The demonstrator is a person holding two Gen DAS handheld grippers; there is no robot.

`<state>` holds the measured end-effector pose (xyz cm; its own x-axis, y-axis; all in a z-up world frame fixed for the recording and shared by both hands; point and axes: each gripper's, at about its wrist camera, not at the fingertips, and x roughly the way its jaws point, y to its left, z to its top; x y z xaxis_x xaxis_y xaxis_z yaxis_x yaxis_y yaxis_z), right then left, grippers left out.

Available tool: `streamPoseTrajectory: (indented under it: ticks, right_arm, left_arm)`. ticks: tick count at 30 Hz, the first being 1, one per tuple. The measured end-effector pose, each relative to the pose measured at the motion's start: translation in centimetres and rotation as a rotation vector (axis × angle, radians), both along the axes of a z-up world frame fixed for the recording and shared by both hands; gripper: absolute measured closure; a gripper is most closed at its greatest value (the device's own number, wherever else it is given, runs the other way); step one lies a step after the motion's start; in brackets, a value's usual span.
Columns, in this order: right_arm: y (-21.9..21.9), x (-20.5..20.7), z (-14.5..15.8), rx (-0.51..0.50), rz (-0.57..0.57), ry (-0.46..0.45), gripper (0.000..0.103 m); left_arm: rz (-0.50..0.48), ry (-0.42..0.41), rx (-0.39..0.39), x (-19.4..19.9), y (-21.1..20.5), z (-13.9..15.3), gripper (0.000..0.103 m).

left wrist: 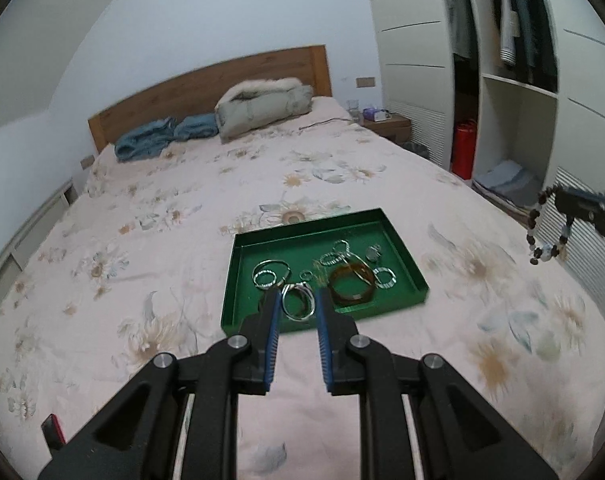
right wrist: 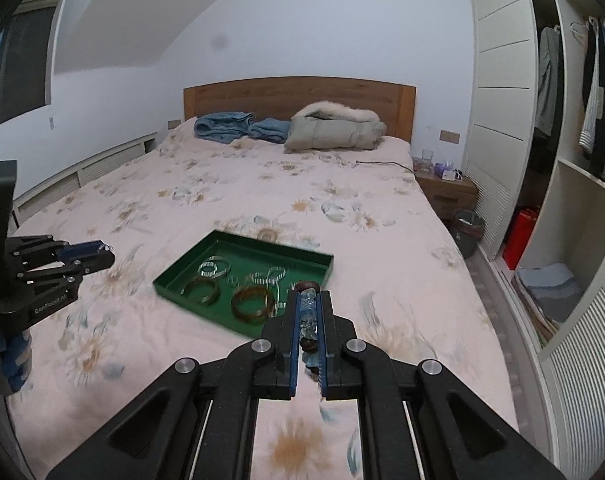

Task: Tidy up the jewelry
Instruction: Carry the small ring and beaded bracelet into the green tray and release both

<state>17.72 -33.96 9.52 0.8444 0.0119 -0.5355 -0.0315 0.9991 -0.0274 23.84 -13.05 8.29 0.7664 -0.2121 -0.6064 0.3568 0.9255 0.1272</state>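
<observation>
A green tray (left wrist: 410, 264) lies on the bed with several silver rings and an amber bangle (left wrist: 352, 283) in it; it also shows in the right wrist view (right wrist: 170, 280). My left gripper (left wrist: 297, 300) hovers above the tray's near edge, and a silver ring (left wrist: 298, 300) sits between its blue pads, seemingly held. In the right wrist view the left gripper (right wrist: 102, 250) shows a silver piece at its tips. My right gripper (right wrist: 309, 294) is shut on a beaded bracelet (right wrist: 308, 320), which hangs from it at the right in the left wrist view (left wrist: 548, 236).
The floral bedsheet (left wrist: 182, 240) spreads all around the tray. Folded blue clothes (right wrist: 226, 126) and a grey fur-hooded jacket (right wrist: 334, 126) lie by the wooden headboard. A nightstand (right wrist: 446, 188), a bin (right wrist: 468, 230) and an open wardrobe (right wrist: 562, 160) stand to the right.
</observation>
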Motion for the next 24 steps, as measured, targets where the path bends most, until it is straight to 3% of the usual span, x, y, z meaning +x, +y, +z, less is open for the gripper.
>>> streamPoseTrajectory:
  ticks: [4,13,17,24]
  right_arm:
    - [0.8,5.0,-1.8,0.019,0.014,0.024,0.096]
    - [5.5,16.7,-10.8,0.121,0.109,0.169,0.096]
    - [7.0,19.7,-13.1,0.172,0.139,0.197,0.096]
    - [5.8,22.1,-17.7,0.138,0.057,0.286,0.095]
  left_arm:
    - [0.058,0.065,-0.001,5.4,0.4,-2.2,0.087]
    - [0.146,0.183,0.010,14.7,0.6,-10.7,0.087]
    - [0.157,0.187,0.031,17.0,-0.1,-13.0,0.087]
    - [0.227,0.230,0.038,19.5,1.0,-16.7,0.086]
